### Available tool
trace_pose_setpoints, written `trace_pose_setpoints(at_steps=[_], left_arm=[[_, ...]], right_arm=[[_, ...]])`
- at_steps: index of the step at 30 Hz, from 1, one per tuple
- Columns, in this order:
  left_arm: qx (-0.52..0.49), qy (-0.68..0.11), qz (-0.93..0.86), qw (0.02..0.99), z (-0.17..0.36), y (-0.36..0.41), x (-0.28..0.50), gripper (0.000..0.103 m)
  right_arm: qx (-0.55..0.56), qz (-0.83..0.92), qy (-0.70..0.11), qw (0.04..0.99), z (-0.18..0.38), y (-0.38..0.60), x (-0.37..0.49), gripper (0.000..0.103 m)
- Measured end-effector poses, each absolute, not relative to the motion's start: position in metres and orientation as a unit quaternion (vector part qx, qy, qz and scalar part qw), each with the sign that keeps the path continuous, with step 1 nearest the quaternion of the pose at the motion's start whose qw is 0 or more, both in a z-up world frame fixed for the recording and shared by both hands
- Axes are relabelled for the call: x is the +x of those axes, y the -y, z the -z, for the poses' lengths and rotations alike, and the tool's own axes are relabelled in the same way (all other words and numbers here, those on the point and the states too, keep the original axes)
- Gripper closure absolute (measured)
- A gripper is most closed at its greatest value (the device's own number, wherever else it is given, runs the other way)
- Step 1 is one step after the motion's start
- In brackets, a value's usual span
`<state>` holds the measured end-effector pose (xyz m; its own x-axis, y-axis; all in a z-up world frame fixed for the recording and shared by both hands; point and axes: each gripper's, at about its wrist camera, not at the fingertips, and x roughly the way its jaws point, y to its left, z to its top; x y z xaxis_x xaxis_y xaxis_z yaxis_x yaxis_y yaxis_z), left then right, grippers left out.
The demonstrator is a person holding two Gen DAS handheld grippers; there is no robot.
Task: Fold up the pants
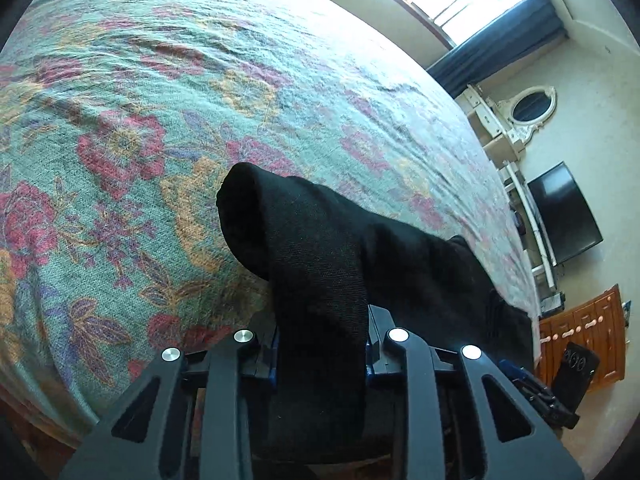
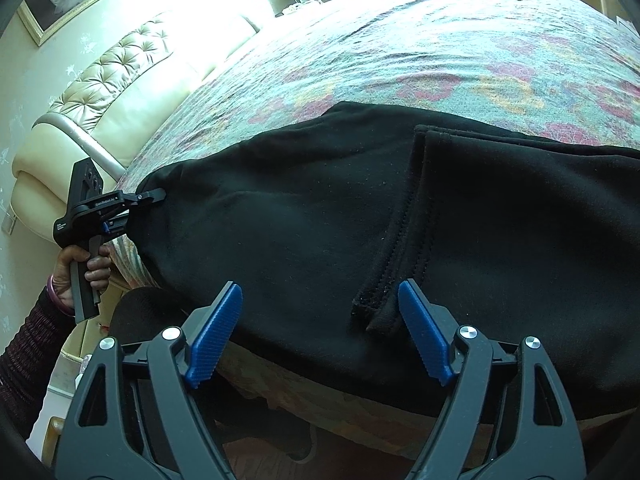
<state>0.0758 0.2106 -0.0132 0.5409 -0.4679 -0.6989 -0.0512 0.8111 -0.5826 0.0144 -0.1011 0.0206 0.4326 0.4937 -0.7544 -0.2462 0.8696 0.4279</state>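
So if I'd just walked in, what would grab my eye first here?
Probably the black pants spread along the near edge of the floral bedspread. The left gripper pinches one end of them, while the right gripper hovers open above the hems. A tufted cream headboard glows behind.

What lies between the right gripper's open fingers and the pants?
Nothing: in the right wrist view the right gripper hangs open over the pants, hem edges directly between its fingers.
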Motion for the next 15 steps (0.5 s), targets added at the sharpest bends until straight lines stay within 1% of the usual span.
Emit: trace_pose_setpoints(at_steps=[2,5,9,15], left_arm=[[-0.302,-0.442,0.137,0.833,-0.001,-0.214,0.07,0.076],[-0.306,-0.42,0.156,0.84,-0.028,-0.204,0.066,0.076],[-0.289,-0.403,0.188,0.848,-0.06,-0.167,0.069,0.076],[-0.262,-0.392,0.239,0.849,-0.094,-0.101,0.081,0.076]], right_arm=[[0.128,-0.216,-0.484,0.838,-0.021,0.103,0.014,0.023],[0.133,-0.212,-0.485,0.838,-0.021,0.106,0.013,0.023],[0.141,-0.207,-0.482,0.839,-0.022,0.112,0.011,0.023],[0.156,-0.199,-0.476,0.842,-0.024,0.125,0.004,0.023]])
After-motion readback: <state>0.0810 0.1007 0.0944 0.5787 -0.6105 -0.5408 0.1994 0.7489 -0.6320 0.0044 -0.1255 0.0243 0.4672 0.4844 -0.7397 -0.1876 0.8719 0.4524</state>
